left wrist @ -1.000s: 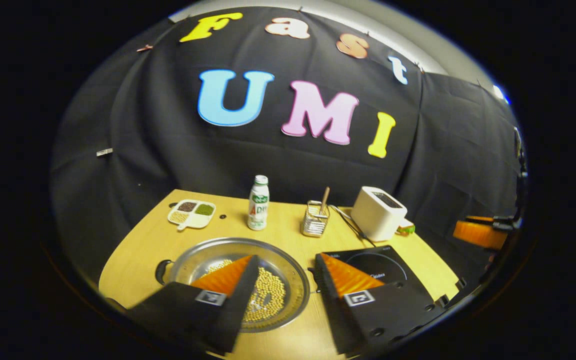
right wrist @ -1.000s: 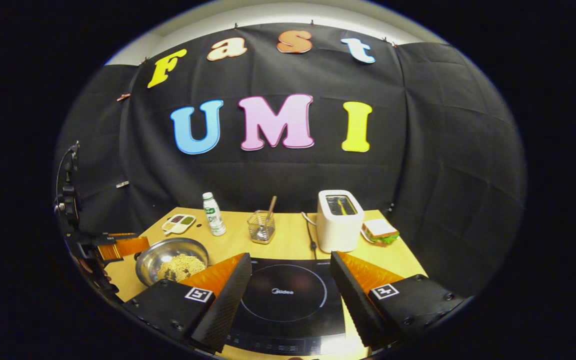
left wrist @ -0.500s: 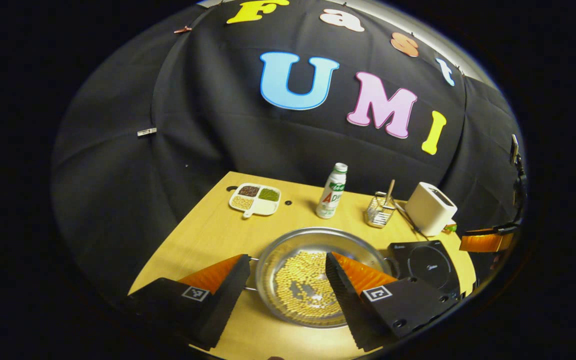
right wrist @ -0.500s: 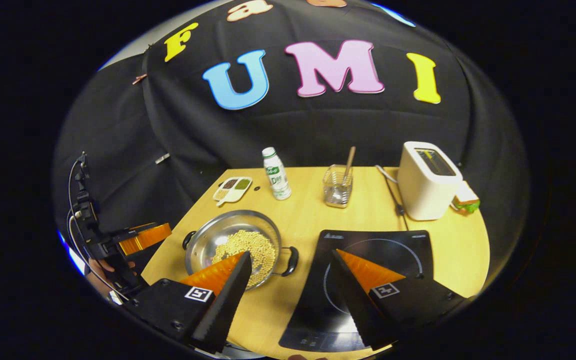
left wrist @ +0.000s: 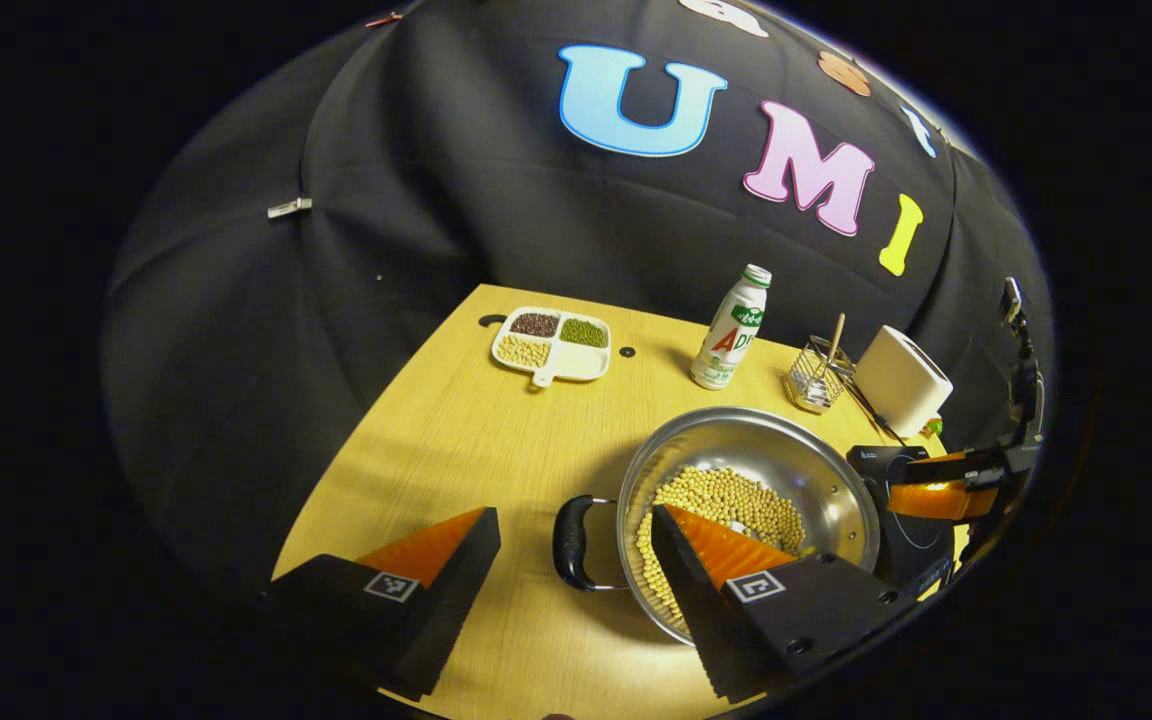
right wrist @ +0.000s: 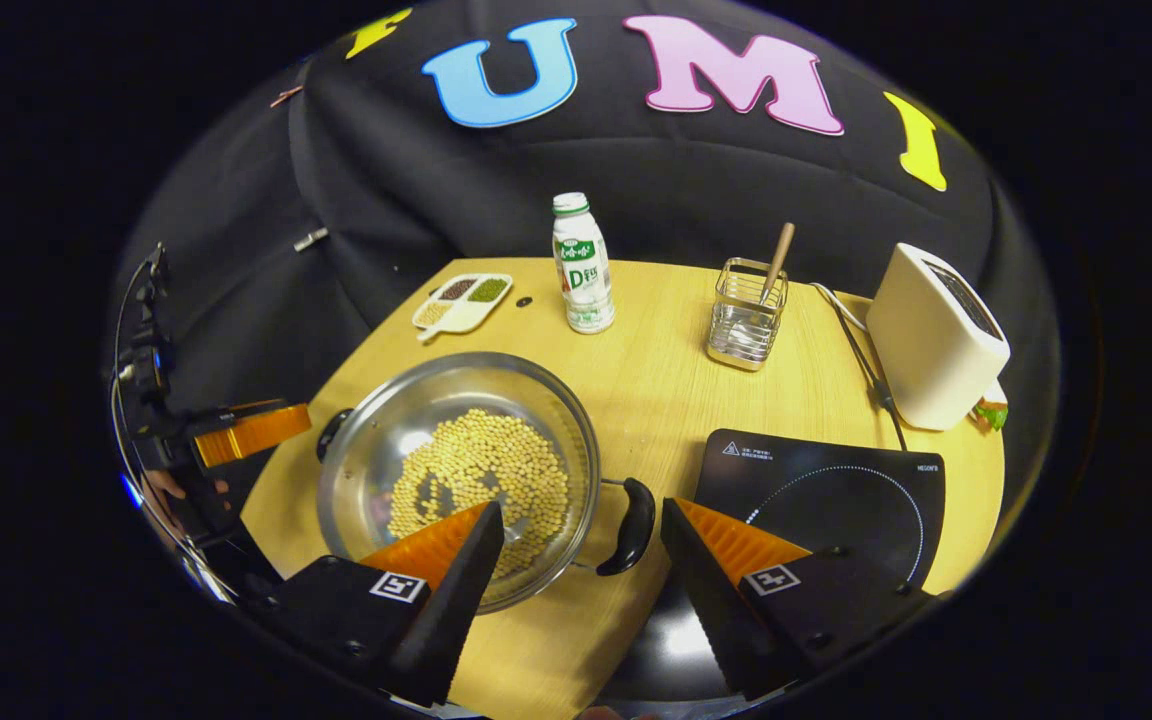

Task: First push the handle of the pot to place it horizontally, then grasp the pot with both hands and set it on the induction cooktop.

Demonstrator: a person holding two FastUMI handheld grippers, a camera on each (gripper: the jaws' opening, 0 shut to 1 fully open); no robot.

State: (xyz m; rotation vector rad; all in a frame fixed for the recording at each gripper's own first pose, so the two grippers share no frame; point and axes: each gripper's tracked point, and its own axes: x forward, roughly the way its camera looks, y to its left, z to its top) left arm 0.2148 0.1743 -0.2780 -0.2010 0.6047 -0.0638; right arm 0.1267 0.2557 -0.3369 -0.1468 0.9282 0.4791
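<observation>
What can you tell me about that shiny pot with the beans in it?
The pot is a wide, shallow, round pan that looks like polished steel. A layer of pale yellow beans covers its bottom. It has two dark loop handles on opposite sides: one faces the induction cooktop, the other faces away. It sits flat and uncovered on the wooden table, beside the cooktop, not on it. Both grippers hover open above it; nothing grips it.

Pot: shallow round steel pan, upright on the desk, holding a layer of pale beans; black loop handles at opposite sides. Induction cooktop: flat black slab, just beside the pot, bare.
</observation>
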